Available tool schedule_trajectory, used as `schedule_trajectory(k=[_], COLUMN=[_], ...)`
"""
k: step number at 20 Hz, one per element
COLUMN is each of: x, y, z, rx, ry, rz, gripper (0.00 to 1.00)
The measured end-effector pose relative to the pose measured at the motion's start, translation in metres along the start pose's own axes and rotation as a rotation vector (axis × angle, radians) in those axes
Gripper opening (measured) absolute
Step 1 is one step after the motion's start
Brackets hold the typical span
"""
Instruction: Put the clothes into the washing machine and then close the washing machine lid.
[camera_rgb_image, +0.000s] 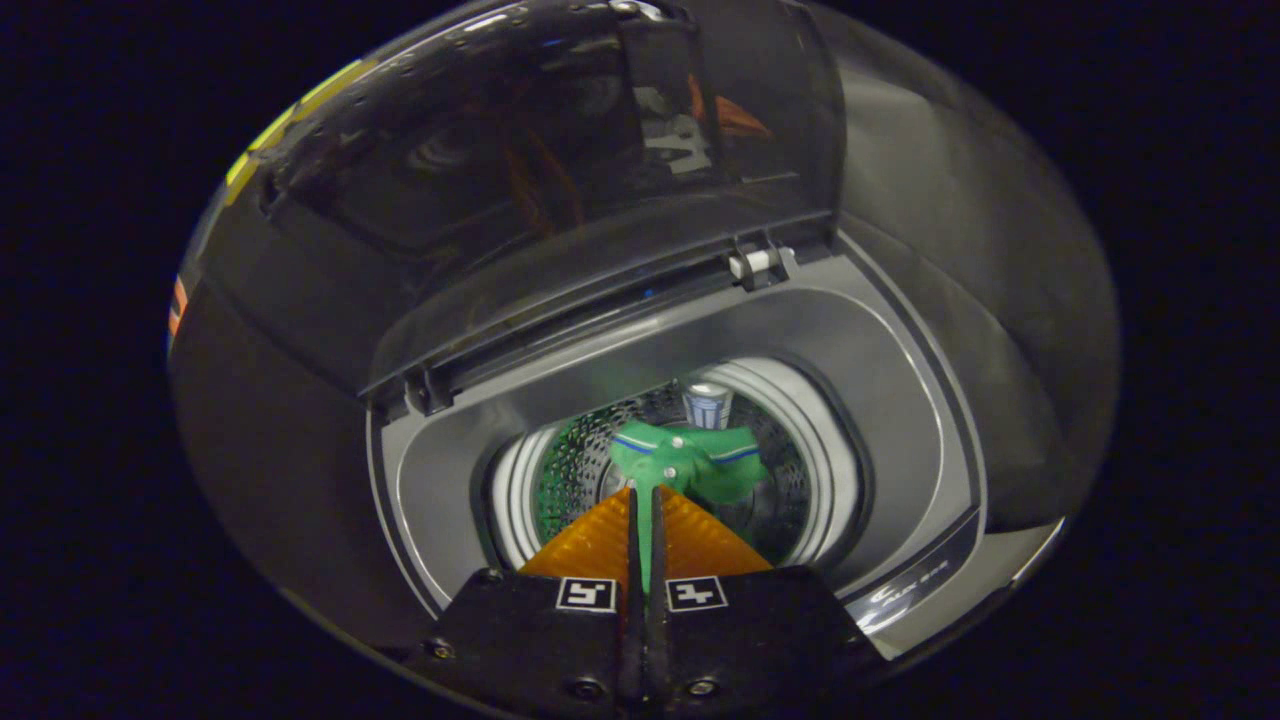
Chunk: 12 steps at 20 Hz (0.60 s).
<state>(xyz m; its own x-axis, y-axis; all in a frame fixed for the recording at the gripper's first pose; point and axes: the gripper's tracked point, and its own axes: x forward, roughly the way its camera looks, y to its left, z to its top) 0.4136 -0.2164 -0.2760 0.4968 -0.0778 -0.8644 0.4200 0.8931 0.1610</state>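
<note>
Cloth, a green garment (690, 462), hangs pinched between my fingers (600, 540), my gripper (645, 492) nearly closed on it above the drum (790, 500). Release comes next, I judge; the lid (560, 170) stands raised behind the drum.

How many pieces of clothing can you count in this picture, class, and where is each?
1. A green garment is pinched between the closed orange fingers of the tool, hanging over the washing machine's open drum. Others may lie hidden deeper inside.
</note>
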Motion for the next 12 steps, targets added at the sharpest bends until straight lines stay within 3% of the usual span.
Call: schedule_trajectory(k=[2, 4, 9, 12], x=[-0.012, -0.028, -0.078, -0.108], y=[0.007, 0.017, 0.035, 0.046], z=[0.006, 0.015, 0.052, 0.077], rx=[-0.009, -0.007, -0.086, -0.159], ry=[-0.015, -0.034, -0.158, -0.25], rz=[0.024, 0.053, 0.063, 0.054], gripper=[0.09, 0.22, 0.77, 0.78])
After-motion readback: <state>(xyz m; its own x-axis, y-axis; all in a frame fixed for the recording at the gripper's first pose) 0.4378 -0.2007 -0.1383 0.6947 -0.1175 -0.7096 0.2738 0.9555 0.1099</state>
